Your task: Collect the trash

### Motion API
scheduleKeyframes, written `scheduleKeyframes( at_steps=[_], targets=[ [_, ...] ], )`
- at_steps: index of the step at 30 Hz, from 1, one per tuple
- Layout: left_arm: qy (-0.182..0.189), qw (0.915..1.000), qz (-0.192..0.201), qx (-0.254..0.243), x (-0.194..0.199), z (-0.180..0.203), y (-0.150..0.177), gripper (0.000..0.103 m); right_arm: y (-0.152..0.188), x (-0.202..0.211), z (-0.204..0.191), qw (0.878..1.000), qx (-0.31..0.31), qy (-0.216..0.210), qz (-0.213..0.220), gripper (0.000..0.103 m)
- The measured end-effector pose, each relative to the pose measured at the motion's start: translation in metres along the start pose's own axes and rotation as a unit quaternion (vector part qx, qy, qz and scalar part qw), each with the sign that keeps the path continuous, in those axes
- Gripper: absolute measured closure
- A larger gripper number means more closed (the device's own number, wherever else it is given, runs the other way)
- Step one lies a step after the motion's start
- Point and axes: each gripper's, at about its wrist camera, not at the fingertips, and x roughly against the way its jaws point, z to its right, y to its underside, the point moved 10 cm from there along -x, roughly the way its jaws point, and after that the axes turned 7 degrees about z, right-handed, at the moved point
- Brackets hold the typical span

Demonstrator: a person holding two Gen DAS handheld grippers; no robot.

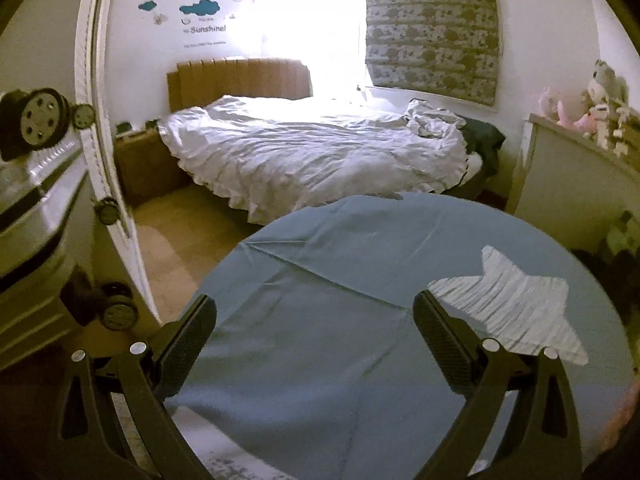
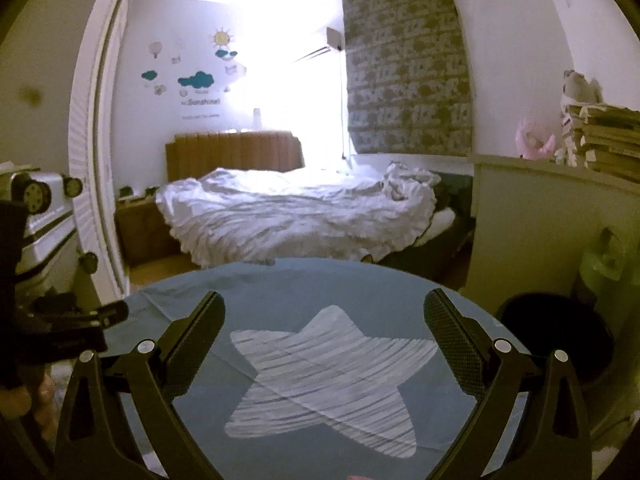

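From the left wrist view, our left gripper [image 1: 314, 344] stands wide with nothing between its fingers, hovering over a round table [image 1: 320, 248] under a blue cloth. We see no loose trash on it; the white star [image 1: 516, 304] at two o'clock of the fingers reads as a print, though we cannot be sure.

From the right wrist view, our right gripper [image 2: 324, 344] is also spread wide and empty, the star [image 2: 328, 376] lying directly between its fingers, long arm running ten to four o'clock. A dark round bin [image 2: 560, 344] sits at three o'clock, just beside the table, so we judge the right hand nearer to it than the left
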Motion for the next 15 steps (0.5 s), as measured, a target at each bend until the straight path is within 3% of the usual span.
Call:
scheduleKeyframes(
  at_steps=[15],
  targets=[
    [-0.010,0.9999,0.011,-0.002,0.009,-0.007,0.002,0.005,-0.007,0.013,0.008,1.000,-0.014,-0.006,0.017,0.005]
  ],
)
